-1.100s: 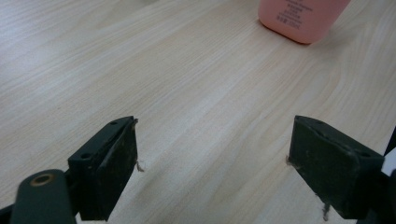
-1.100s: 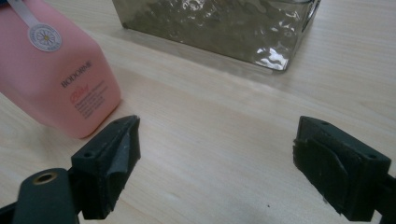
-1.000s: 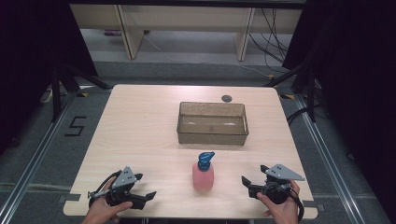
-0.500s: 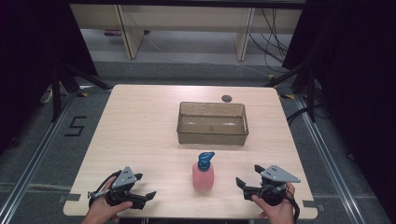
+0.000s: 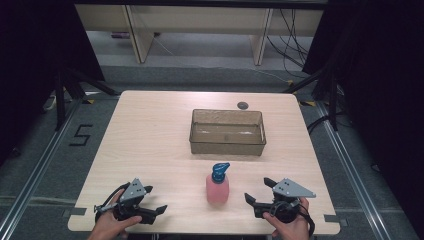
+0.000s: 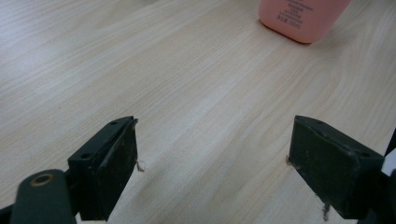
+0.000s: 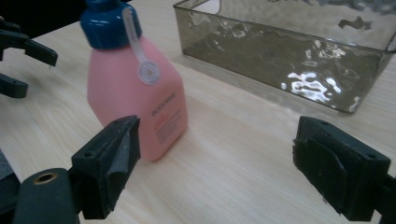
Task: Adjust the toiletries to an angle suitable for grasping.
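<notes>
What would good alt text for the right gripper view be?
A pink bottle with a blue cap stands upright on a wooden table, ahead of the open right gripper; a clear tinted bin sits beyond.

pink bottle [image 7: 137,102], clear bin [image 7: 289,51], spread fingers [image 7: 109,161]

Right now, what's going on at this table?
A person holds a claw in each hand at the near edge of the pale wooden table. Both the left claw and the right claw are open and empty, either side of an upright pink bottle with a blue pump cap. A clear rectangular plastic bin sits beyond.
</notes>
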A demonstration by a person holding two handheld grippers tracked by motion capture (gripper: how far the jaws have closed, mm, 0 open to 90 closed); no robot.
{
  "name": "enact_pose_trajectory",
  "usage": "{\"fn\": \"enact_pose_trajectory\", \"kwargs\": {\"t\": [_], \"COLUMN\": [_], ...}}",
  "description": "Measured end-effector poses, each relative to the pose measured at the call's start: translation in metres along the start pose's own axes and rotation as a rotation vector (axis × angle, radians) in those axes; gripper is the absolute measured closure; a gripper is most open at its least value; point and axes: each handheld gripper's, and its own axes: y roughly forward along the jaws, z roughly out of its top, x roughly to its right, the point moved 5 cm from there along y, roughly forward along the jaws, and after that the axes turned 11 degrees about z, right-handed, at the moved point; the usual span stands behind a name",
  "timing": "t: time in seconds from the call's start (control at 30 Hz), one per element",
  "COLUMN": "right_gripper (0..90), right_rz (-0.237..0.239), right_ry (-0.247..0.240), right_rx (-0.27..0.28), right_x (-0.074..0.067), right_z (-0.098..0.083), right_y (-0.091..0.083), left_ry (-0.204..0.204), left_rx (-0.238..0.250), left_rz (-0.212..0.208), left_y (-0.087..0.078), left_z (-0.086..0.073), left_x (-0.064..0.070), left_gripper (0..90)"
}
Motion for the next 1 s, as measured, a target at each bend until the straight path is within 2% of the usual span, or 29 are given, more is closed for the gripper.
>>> {"fn": "enact_pose_trajectory", "kwargs": {"t": [0.03, 0.07, 0.1, 0.17, 0.27, 0.3, 0.33, 0.37, 0.43, 0.5, 0.57, 0.6, 0.63, 0.67, 0.77, 0.8, 0.83, 0.87, 0.9, 0.97, 1.0], "right_gripper": [15.7, 15.8, 15.8, 16.0, 16.3, 16.3, 16.6, 16.8, 16.8, 17.0, 17.2, 17.2, 17.5, 17.7, 18.7, 18.9, 19.2, 19.3, 19.4, 19.9, 19.9], "right_rz": [0.01, 0.007, 0.013, 0.019, 0.035, 0.053, 0.043, 0.069, 0.067, 0.073, 0.102, 0.102, 0.085, 0.102, 0.107, 0.109, 0.115, 0.115, 0.113, 0.132, 0.128], "right_ry": [0.021, -0.022, -0.03, -0.017, -0.038, -0.01, -0.046, -0.038, -0.029, -0.055, -0.02, -0.02, -0.044, -0.04, -0.051, -0.042, -0.06, -0.048, -0.049, -0.031, -0.053], "right_rx": [0.007, 0.002, -0.002, 0.0, 0.027, 0.034, 0.033, 0.02, 0.021, 0.033, 0.034, 0.034, 0.039, 0.041, 0.041, 0.046, 0.049, 0.038, 0.041, 0.053, 0.048], "right_x": [-0.004, -0.002, -0.004, -0.007, -0.013, -0.017, -0.016, -0.018, -0.02, -0.021, -0.025, -0.025, -0.025, -0.026, -0.027, -0.028, -0.027, -0.027, -0.027, -0.029, -0.027], "right_z": [0.001, 0.002, 0.004, 0.005, 0.01, 0.01, 0.011, 0.011, 0.012, 0.013, 0.014, 0.014, 0.016, 0.016, 0.018, 0.018, 0.019, 0.019, 0.019, 0.02, 0.02], "right_y": [0.001, 0.0, 0.0, 0.0, 0.002, 0.003, 0.003, 0.004, 0.004, 0.007, 0.01, 0.01, 0.01, 0.012, 0.014, 0.016, 0.017, 0.018, 0.019, 0.022, 0.023], "left_ry": [-0.001, -0.001, -0.001, -0.002, -0.002, -0.002, -0.002, -0.002, -0.002, -0.003, -0.003, -0.003, -0.005, 0.009, 0.007, 0.011, 0.025, 0.025, 0.009, 0.005, 0.005], "left_rx": [0.0, -0.001, -0.001, 0.0, -0.001, -0.002, -0.001, -0.001, -0.001, -0.003, -0.002, -0.002, -0.002, -0.011, -0.011, -0.015, -0.026, -0.026, -0.021, -0.015, -0.015], "left_rz": [0.0, -0.001, 0.0, 0.0, 0.001, 0.001, 0.002, 0.002, 0.001, 0.0, 0.0, 0.0, 0.0, -0.004, -0.006, -0.006, -0.004, -0.004, -0.008, -0.002, -0.002], "left_y": [0.0, 0.0, 0.0, 0.0, 0.0, 0.0, 0.0, 0.0, 0.0, 0.0, 0.001, 0.001, 0.001, 0.001, 0.001, 0.001, 0.001, 0.001, 0.001, 0.002, 0.002], "left_z": [0.0, 0.0, 0.0, 0.0, 0.0, 0.0, 0.0, 0.0, 0.0, 0.0, 0.0, 0.0, 0.0, 0.0, 0.0, 0.0, 0.0, 0.0, 0.0, 0.0, 0.0], "left_x": [0.0, 0.0, 0.0, 0.0, 0.0, 0.0, 0.0, 0.0, 0.001, 0.001, 0.0, 0.0, 0.001, 0.0, 0.0, -0.001, -0.002, -0.002, -0.001, -0.001, -0.001], "left_gripper": [15.0, 15.0, 15.0, 14.9, 15.0, 15.0, 14.9, 15.0, 15.0, 15.0, 15.0, 15.0, 14.9, 15.0, 14.9, 15.0, 15.0, 14.9, 14.9, 15.0, 15.0]}}
